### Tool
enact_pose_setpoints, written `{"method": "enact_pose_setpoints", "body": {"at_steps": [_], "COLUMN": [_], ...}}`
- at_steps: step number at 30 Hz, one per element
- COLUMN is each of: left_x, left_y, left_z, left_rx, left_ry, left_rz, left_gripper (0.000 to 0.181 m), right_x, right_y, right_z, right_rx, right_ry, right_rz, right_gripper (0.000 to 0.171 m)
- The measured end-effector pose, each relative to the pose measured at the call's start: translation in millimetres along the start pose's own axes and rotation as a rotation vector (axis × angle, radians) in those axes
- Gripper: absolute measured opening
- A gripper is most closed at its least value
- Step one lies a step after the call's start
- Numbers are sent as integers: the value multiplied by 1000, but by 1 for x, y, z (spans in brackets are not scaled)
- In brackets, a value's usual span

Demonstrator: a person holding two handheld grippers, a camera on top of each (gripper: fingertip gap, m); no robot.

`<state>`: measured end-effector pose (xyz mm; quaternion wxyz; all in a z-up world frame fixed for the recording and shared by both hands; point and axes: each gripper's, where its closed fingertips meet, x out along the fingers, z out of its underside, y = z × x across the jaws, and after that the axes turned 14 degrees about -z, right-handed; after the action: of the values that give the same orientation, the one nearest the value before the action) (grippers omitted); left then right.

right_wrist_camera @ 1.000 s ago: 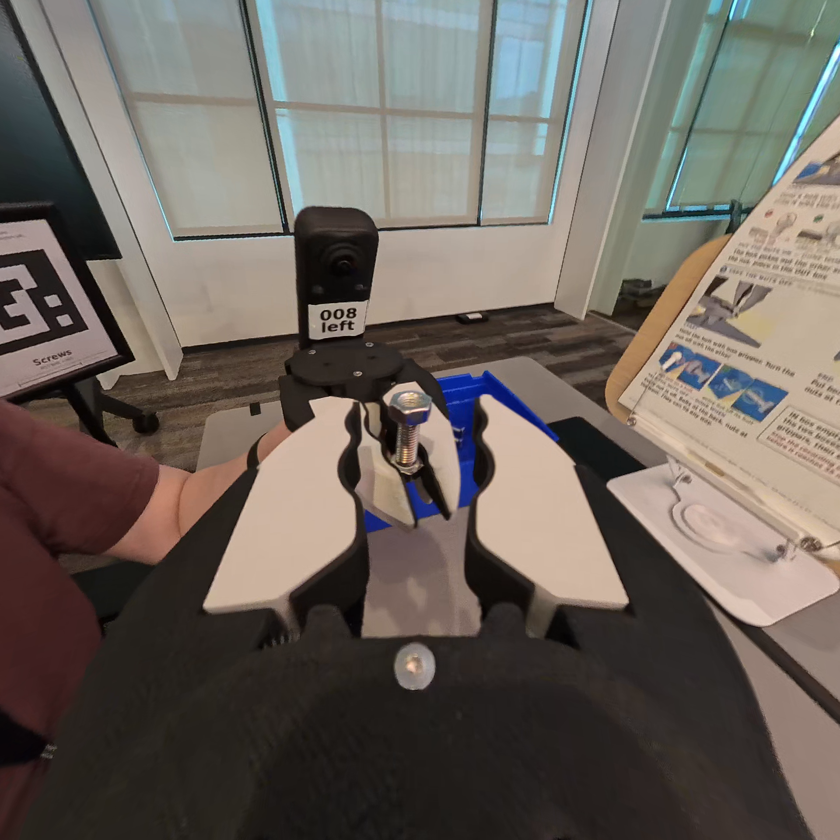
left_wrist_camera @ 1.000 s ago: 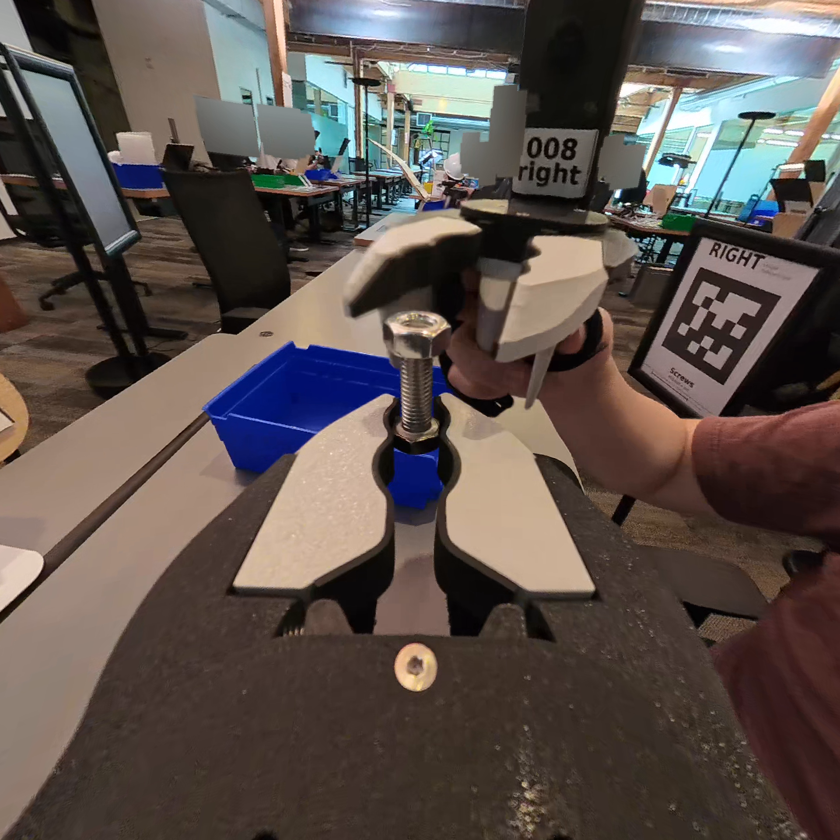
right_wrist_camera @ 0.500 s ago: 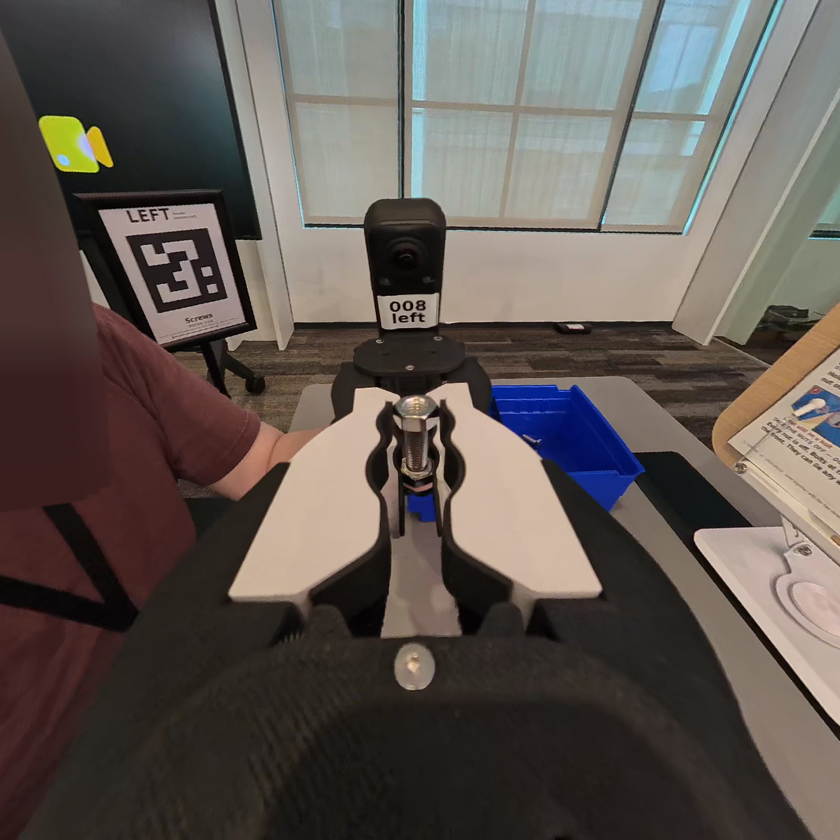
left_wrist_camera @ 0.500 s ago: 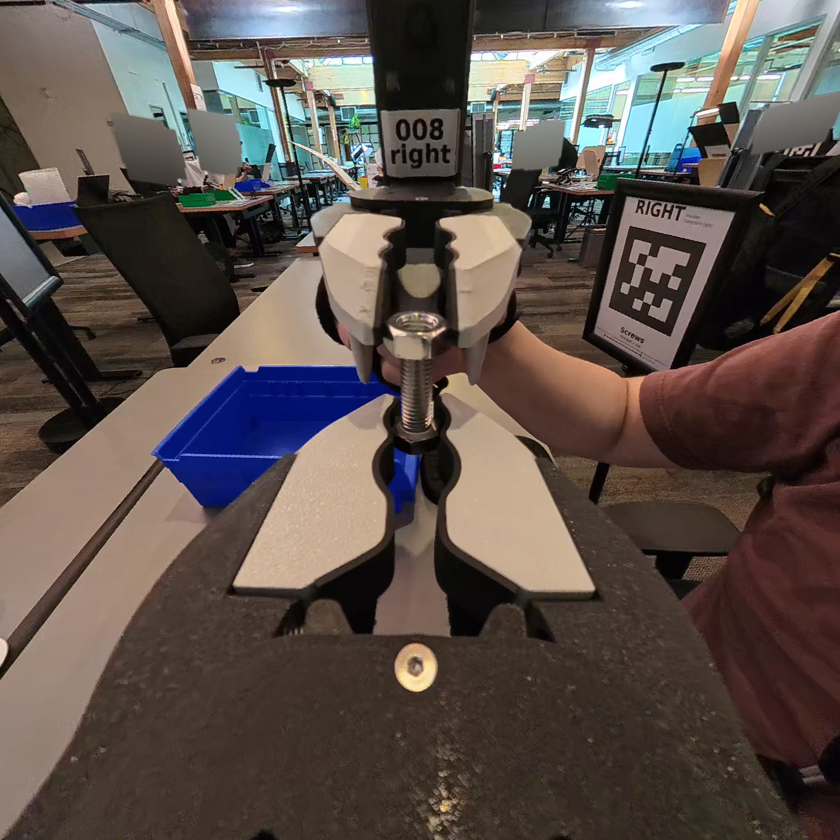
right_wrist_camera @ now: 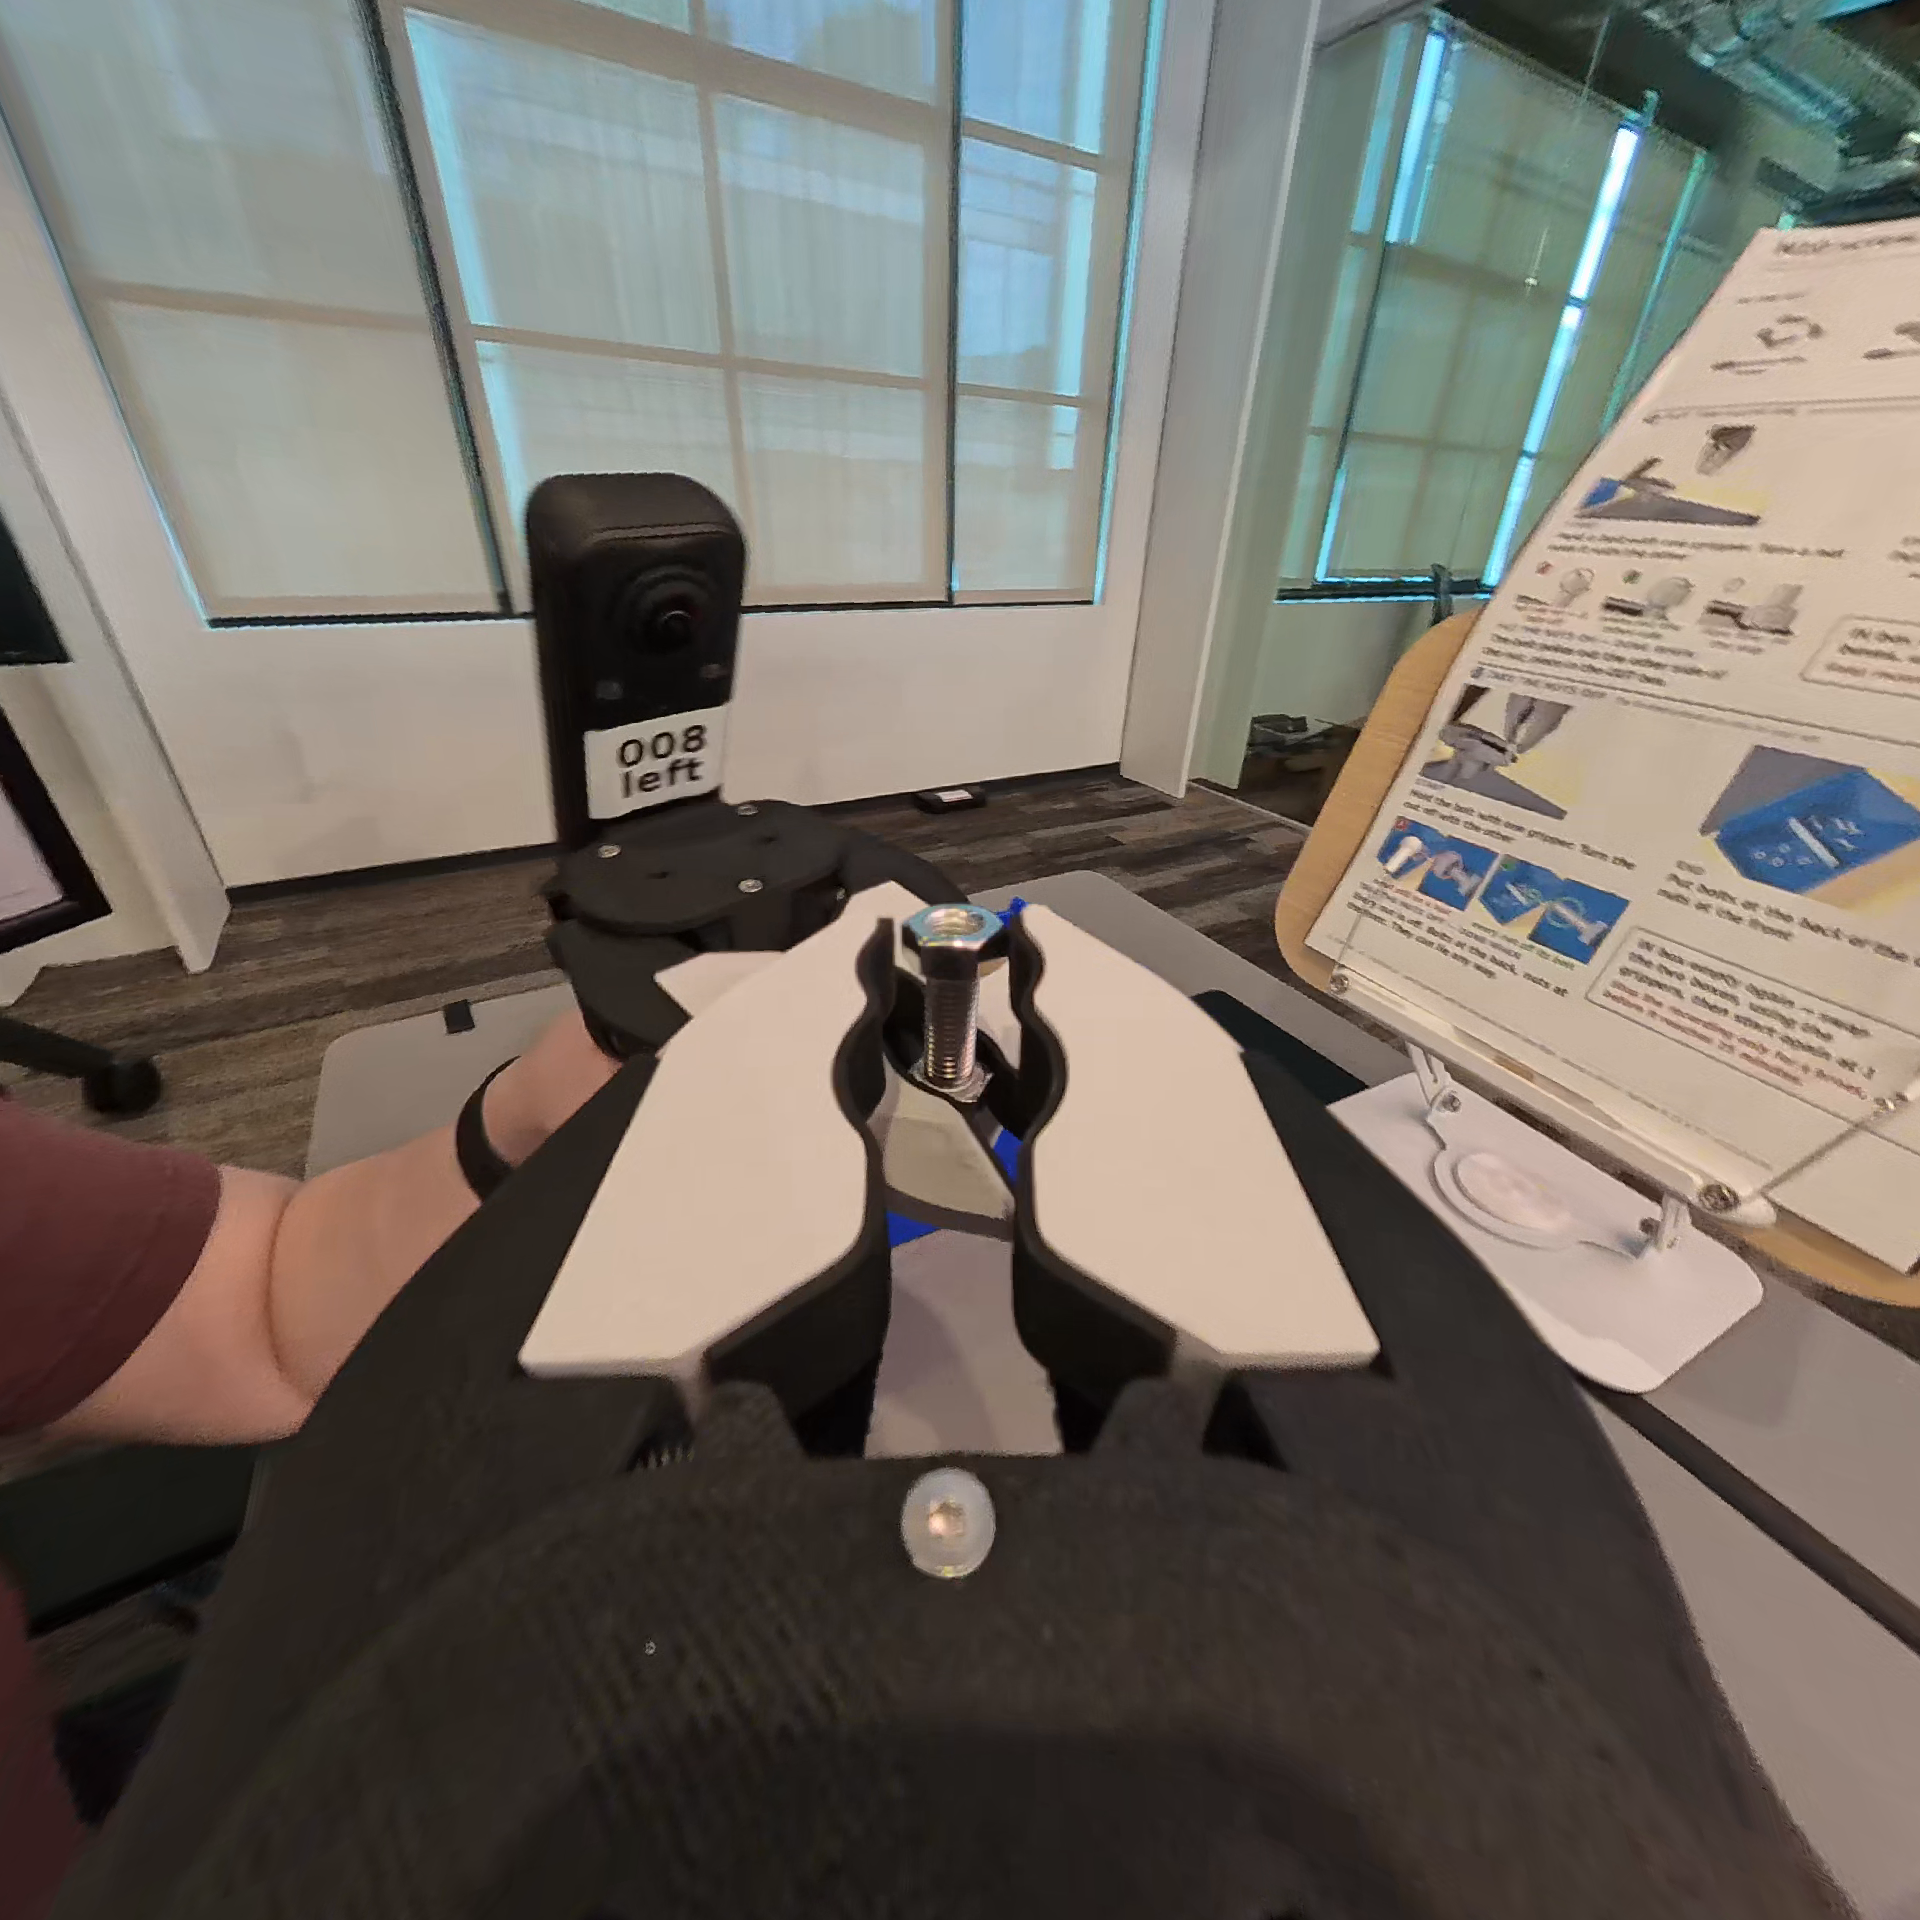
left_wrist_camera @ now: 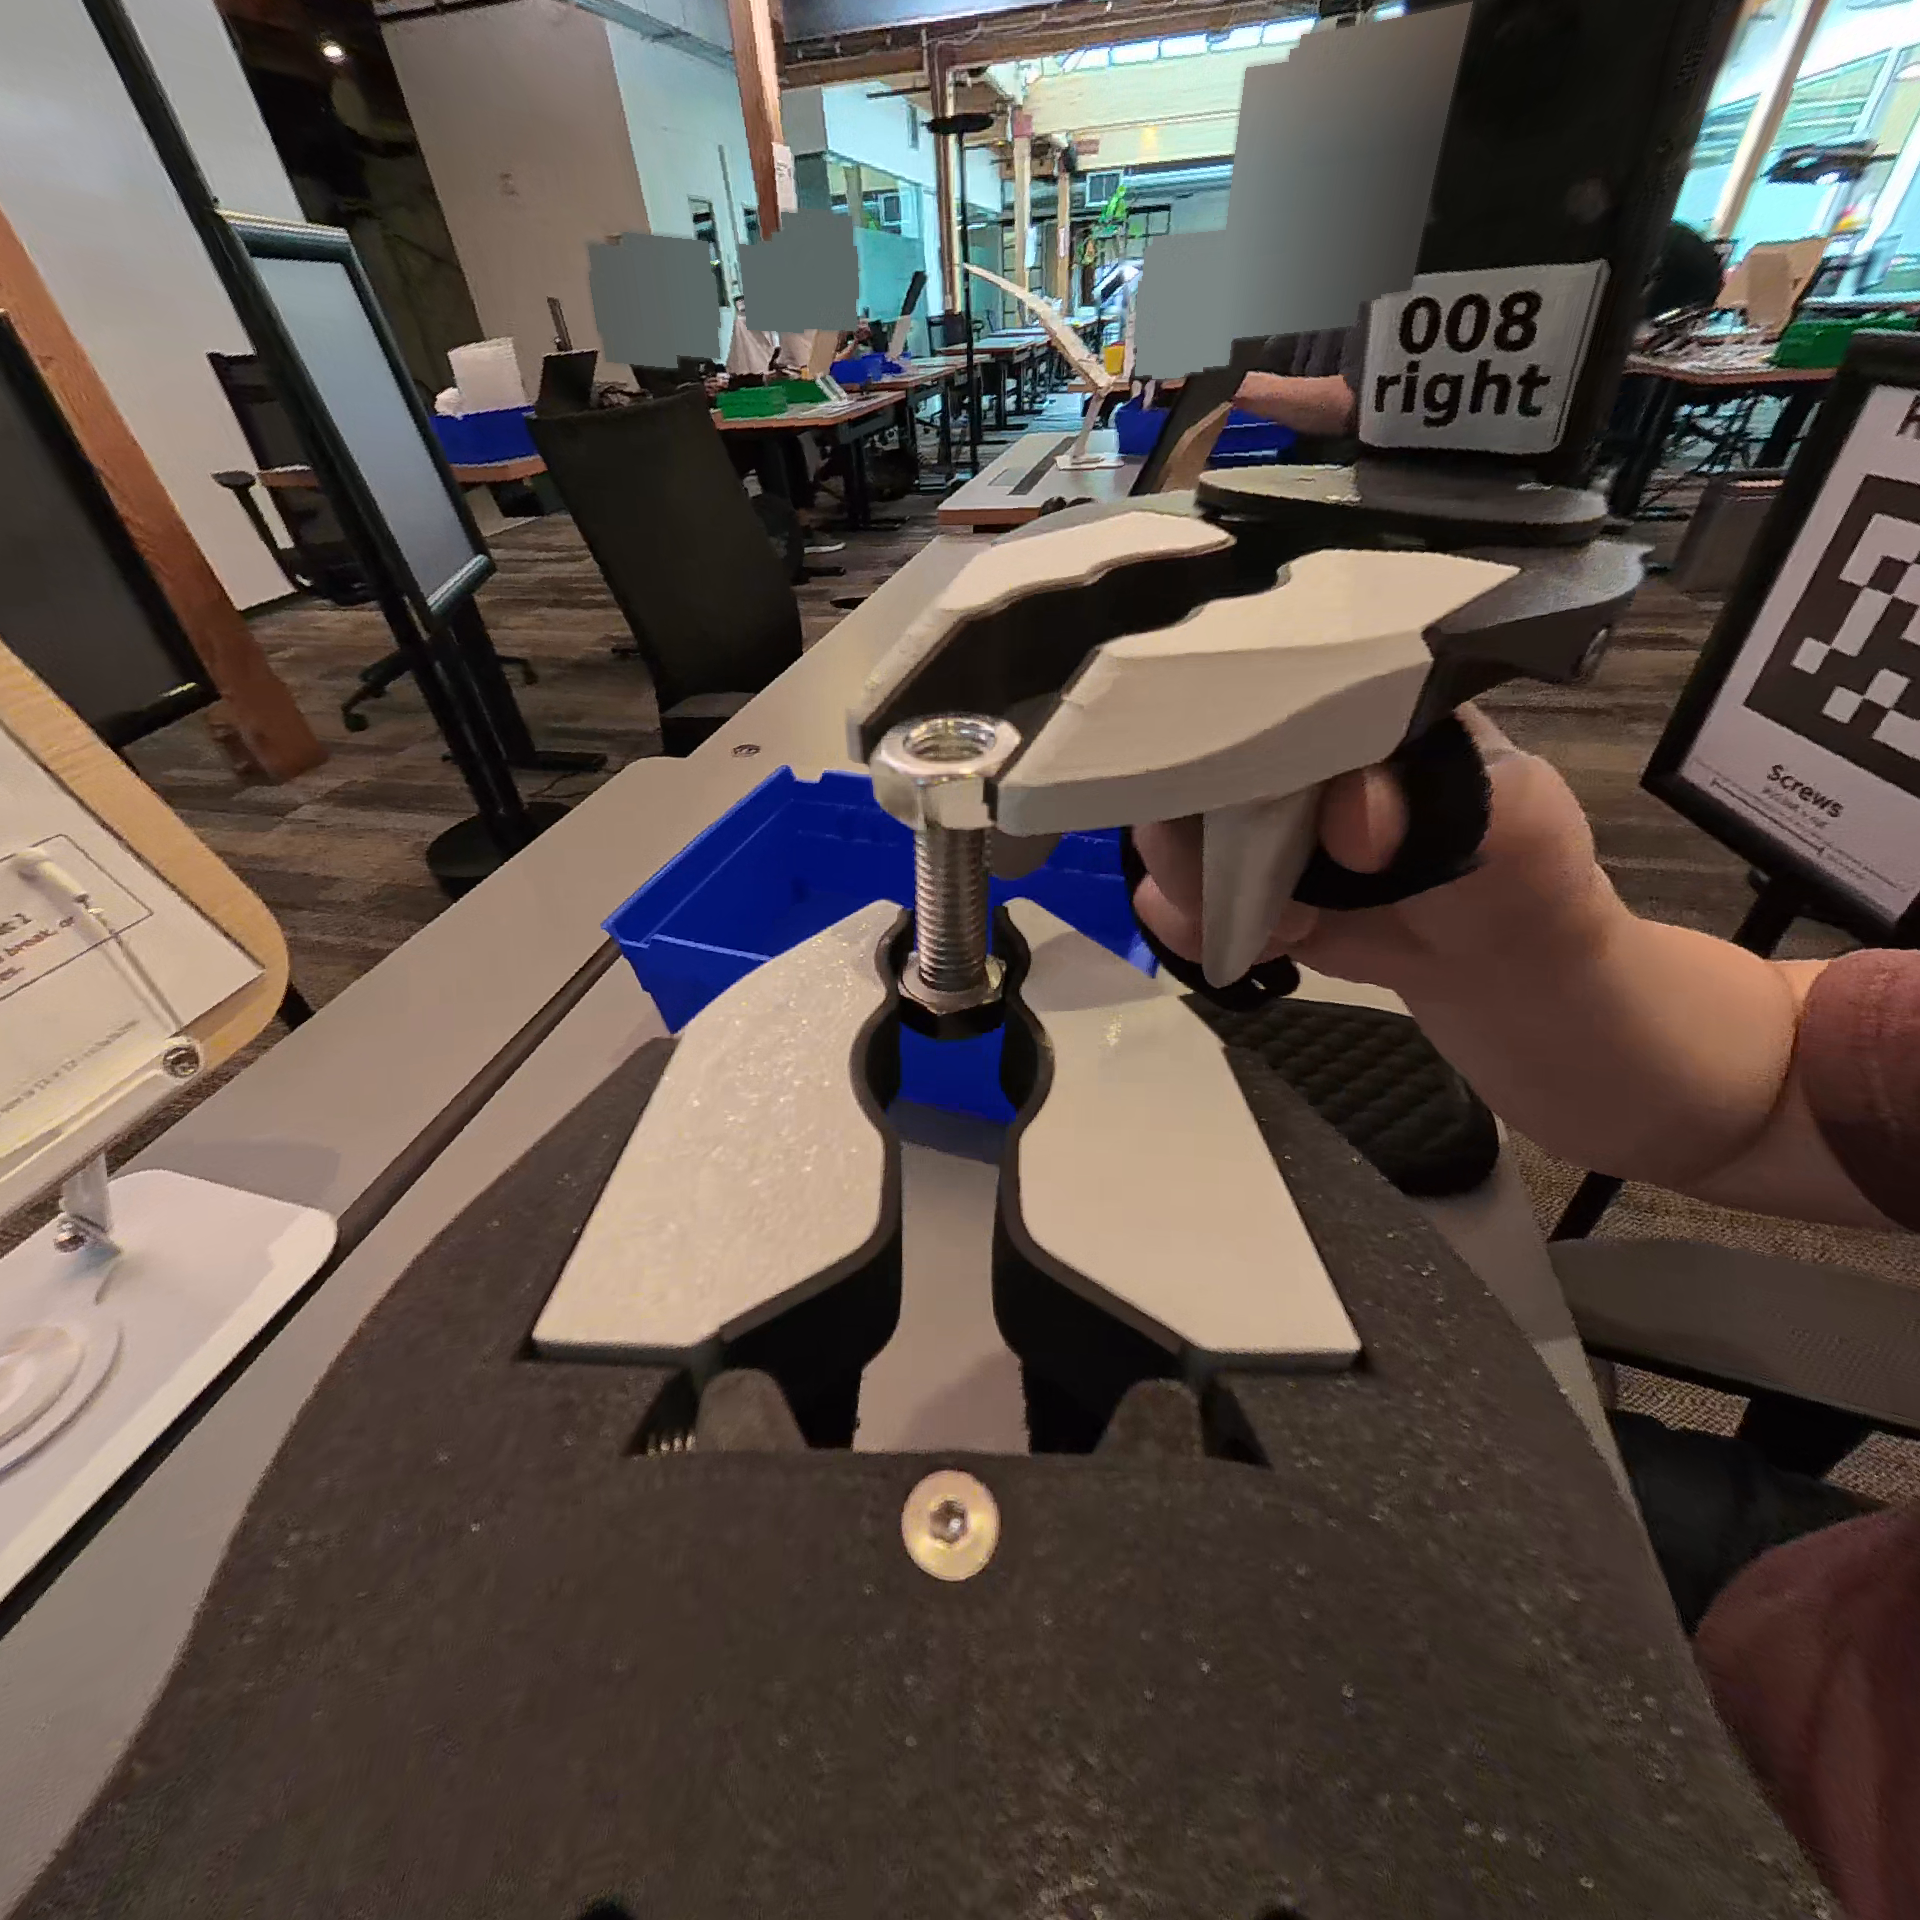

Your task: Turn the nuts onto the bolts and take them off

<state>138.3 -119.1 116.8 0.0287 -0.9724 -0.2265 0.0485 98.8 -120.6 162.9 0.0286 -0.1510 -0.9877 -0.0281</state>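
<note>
the left gripper (left_wrist_camera: 951,971) holds a steel bolt (left_wrist_camera: 948,914) upright, its jaws clamped around the bolt's lower end, where the head sits in the notch between them. a shiny nut (left_wrist_camera: 943,774) sits at the very top of the threaded shaft. the right gripper (left_wrist_camera: 940,769) comes in from the other side, tilted, with its jaws closed on that nut. a hand (left_wrist_camera: 1455,914) in a dark red sleeve grips its handle.

from the right wrist view the same nut (right_wrist_camera: 951,930) shows at the tip of the right gripper (right_wrist_camera: 951,935), the bolt (right_wrist_camera: 948,1023) running down from it toward the left gripper (right_wrist_camera: 951,1086) beneath.

all of this hangs above a grey surface (left_wrist_camera: 343,1091). a blue bin (left_wrist_camera: 758,883) stands on it just behind the bolt. an instruction sheet on a white stand (right_wrist_camera: 1621,790) rests at the surface's edge, and a framed sign with a black-and-white code (left_wrist_camera: 1829,665) stands off to the side.
</note>
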Motion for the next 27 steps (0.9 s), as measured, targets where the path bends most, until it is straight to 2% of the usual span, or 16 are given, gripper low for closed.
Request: {"method": "enact_pose_setpoints", "body": {"at_steps": [3, 6, 9, 16, 27], "left_x": [-6, -16, -21, -17, -17], "left_y": [15, 33, 45, 51, 52], "left_z": [-6, -13, -14, -9, -8], "left_rx": [-35, -45, -12, 123, 140], "left_ry": [24, 52, 62, 65, 61], "left_rz": [117, 252, 319, 260, 253], "left_gripper": [13, 14, 13, 14, 14], "right_x": [-4, -15, -22, -17, -15], "right_y": [-13, -27, -38, -47, -51], "right_z": [-6, -16, -20, -11, -6], "right_rx": [-47, -78, -68, -57, -66], "right_ry": [4, 33, 21, -47, -74], "right_rz": [-113, -248, -354, -367, -347], "right_gripper": [39, 40, 38, 30, 27]}}
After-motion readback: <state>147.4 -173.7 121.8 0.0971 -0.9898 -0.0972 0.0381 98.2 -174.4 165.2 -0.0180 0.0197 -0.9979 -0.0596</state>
